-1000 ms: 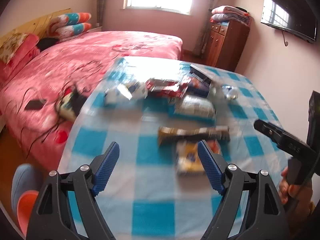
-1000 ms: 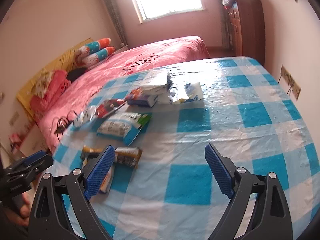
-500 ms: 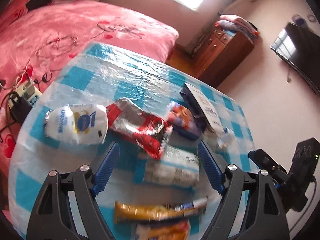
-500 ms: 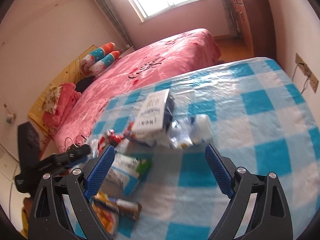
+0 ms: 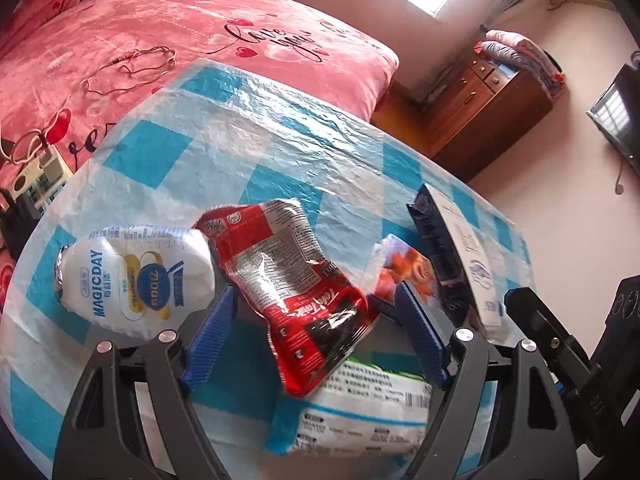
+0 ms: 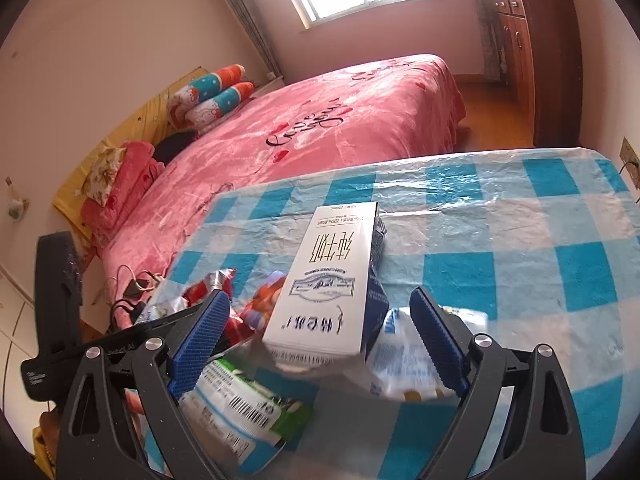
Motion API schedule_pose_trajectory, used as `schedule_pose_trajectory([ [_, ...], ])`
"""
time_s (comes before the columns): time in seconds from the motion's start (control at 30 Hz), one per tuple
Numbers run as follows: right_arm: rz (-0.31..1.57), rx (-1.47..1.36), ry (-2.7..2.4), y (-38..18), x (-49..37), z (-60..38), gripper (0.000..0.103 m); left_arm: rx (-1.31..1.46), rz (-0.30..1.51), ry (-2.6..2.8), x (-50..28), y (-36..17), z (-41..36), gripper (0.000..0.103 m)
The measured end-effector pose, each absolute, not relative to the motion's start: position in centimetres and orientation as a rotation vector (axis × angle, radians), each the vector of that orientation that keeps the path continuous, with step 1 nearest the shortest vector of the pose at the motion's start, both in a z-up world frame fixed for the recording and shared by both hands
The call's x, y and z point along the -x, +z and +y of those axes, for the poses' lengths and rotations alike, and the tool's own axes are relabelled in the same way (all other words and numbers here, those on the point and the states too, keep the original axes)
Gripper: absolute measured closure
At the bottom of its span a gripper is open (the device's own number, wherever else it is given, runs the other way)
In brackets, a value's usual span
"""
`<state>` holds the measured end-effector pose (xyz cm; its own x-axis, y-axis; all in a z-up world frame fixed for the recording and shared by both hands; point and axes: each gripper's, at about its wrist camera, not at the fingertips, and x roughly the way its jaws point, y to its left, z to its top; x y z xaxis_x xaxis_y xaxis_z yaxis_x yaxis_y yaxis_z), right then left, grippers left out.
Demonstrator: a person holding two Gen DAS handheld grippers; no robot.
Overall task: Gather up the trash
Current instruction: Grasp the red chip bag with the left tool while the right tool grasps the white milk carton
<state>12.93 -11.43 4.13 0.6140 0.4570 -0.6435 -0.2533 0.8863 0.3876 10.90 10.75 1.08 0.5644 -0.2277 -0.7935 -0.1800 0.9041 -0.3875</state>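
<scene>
The left tongs [image 5: 316, 334] stand spread over the checked desk [image 5: 256, 152], and the red snack wrapper [image 5: 296, 292] lies between the two blue pads without either pad pressing on it. At 9 o'clock of that wrapper lies a white pouch [image 5: 132, 280], touching its upper corner; at 6 o'clock a green-and-white packet [image 5: 360, 412] lies partly under it, and at 3 o'clock an orange-printed wrapper [image 5: 404, 268] sits against the right pad. Beyond that, at 2 o'clock, a milk carton [image 5: 460, 256] lies on its side. The right tongs [image 6: 320, 344] are spread as well – the carton's [image 6: 332, 280] near end lies between their pads, untouched by either, with a blue-and-white bag [image 6: 404, 360] just inside the right pad and the green-and-white packet [image 6: 240, 408] under the left one. The red wrapper [image 6: 204, 292] and the left tongs' black frame crowd in at 9 o'clock. A pink bed [image 6: 320, 128] stands at 12 o'clock, a wooden cabinet [image 6: 536, 48] at 1 o'clock.
</scene>
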Motion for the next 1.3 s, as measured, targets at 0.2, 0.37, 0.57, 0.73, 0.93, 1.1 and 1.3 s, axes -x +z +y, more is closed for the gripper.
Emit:
schedule_pose_trajectory([
  [0.2, 0.83, -0.209, 0.409, 2.8, -14.4, -10.0, 0.021, 0.376, 0.985, 0.025, -12.0, 0.3, 10.0, 0.032],
  [0.37, 0.826, -0.138, 0.39, 2.0, -13.9, -9.2, 0.032, 0.343, 0.966, 0.032, -11.9, 0.3, 9.6, 0.039],
  [0.57, 0.809, -0.106, 0.411, 1.7, -12.2, -8.7, 0.033, 0.308, 0.952, -0.018, -10.8, 0.3, 8.4, 0.048],
  [0.73, 0.814, -0.104, 0.413, 1.4, -10.0, -9.1, 0.033, 0.286, 0.948, -0.054, -9.1, 0.3, 7.6, 0.049],
  [0.93, 0.803, -0.135, 0.412, 1.6, -6.9, -10.3, 0.033, 0.261, 0.95, -0.099, -6.3, 0.4, 6.3, 0.05],
  [1.1, 0.788, -0.166, 0.407, 1.8, -4.7, -11.4, 0.033, 0.217, 0.938, -0.133, -3.8, 0.5, 4.9, 0.051],
  [1.3, 0.754, -0.206, 0.407, 2.2, -1.8, -12.6, 0.033, 0.2, 0.937, -0.171, -1.3, 0.6, 3.8, 0.052],
])
